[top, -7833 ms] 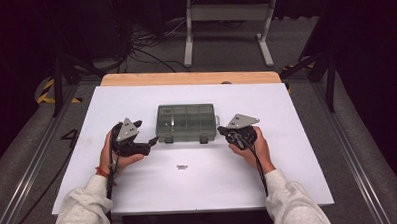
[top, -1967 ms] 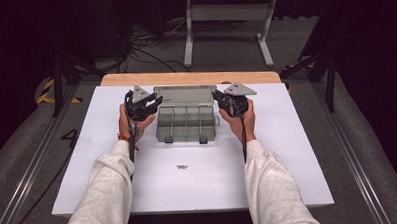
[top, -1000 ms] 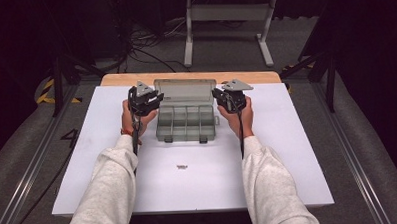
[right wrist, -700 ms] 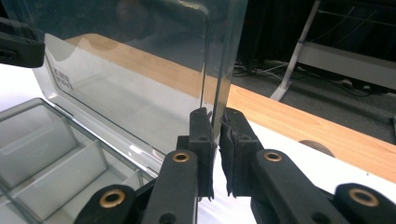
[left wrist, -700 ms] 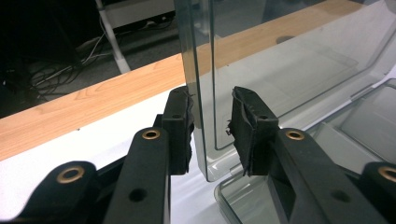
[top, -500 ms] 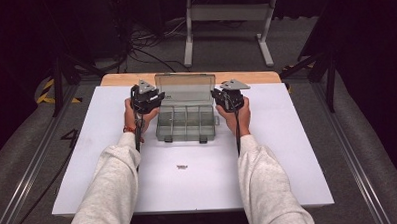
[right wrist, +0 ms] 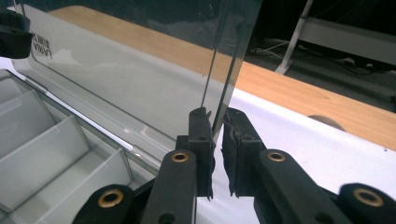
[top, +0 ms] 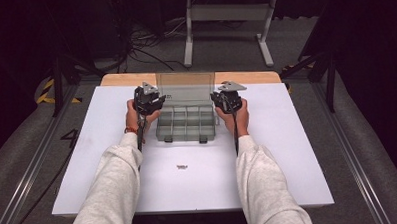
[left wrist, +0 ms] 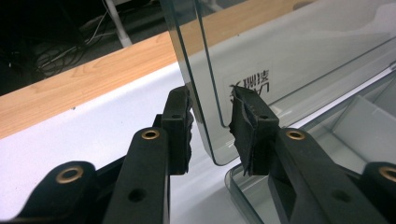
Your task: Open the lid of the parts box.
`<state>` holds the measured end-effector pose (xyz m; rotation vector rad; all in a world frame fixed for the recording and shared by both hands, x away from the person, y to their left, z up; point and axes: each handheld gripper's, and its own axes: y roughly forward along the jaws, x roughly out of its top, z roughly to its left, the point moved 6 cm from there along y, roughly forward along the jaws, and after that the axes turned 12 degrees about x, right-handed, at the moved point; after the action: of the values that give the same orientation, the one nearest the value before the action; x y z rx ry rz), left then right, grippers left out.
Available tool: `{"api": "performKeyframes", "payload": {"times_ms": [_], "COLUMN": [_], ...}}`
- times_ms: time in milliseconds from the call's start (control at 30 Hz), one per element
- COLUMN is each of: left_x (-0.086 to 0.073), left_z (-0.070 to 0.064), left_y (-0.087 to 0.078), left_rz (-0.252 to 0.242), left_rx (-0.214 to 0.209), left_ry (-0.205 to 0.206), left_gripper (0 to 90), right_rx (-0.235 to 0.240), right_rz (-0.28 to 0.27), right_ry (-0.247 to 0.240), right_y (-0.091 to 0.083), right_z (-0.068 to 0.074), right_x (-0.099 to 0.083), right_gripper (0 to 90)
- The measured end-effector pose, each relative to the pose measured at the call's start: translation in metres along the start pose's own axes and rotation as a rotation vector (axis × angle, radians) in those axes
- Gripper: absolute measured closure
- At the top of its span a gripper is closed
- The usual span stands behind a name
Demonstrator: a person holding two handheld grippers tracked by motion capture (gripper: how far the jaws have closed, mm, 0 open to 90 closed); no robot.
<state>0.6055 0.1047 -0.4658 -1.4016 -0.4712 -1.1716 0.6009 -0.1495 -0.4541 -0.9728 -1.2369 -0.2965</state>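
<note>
Your work piece is the clear grey plastic compartment box (top: 187, 123), which sits on the white table top (top: 288, 154) near its far edge, between your two hands. Its transparent hinged lid (top: 185, 87) stands raised close to upright at the back of the box, in front of the bare wooden strip (top: 255, 77) along the table's far side.

Your left gripper (left wrist: 210, 126) is at the lid's left edge. In the left gripper view, the lid edge passes between the two black jaws. The jaws stand at a moderate gap: the left pad lies against or just beside the lid's outer face, while the right pad is a little clear of the inner face, close to the printed label (left wrist: 250, 81).

Your right gripper (right wrist: 217, 140) is at the lid's right edge. In the right gripper view, its jaws stand narrow with the thin lid edge running between them; both pads appear to be on the plastic or just off it, so the grip looks closed on the lid.

The open compartments (right wrist: 56, 140) lie below the lid. A small dark object (top: 182, 167) lies on the table top nearer to you, well apart from the box; it is too small to identify.
</note>
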Motion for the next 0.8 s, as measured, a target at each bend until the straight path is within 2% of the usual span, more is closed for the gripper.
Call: {"api": "performKeyframes", "payload": {"times_ms": [400, 800], "left_x": [-0.008, -0.009], "left_z": [-0.002, -0.002], "left_y": [0.006, 0.007], "left_rz": [0.049, 0.048], "left_rx": [0.002, 0.000], "left_ry": [0.008, -0.013], "left_gripper": [67.9, 68.2], "right_rx": [0.004, 0.015], "right_rz": [0.045, 0.063], "right_ry": [0.014, 0.027], "right_y": [0.008, 0.011], "right_z": [-0.001, -0.002], "right_x": [-0.010, -0.014], "right_gripper": [80.6, 79.8]}}
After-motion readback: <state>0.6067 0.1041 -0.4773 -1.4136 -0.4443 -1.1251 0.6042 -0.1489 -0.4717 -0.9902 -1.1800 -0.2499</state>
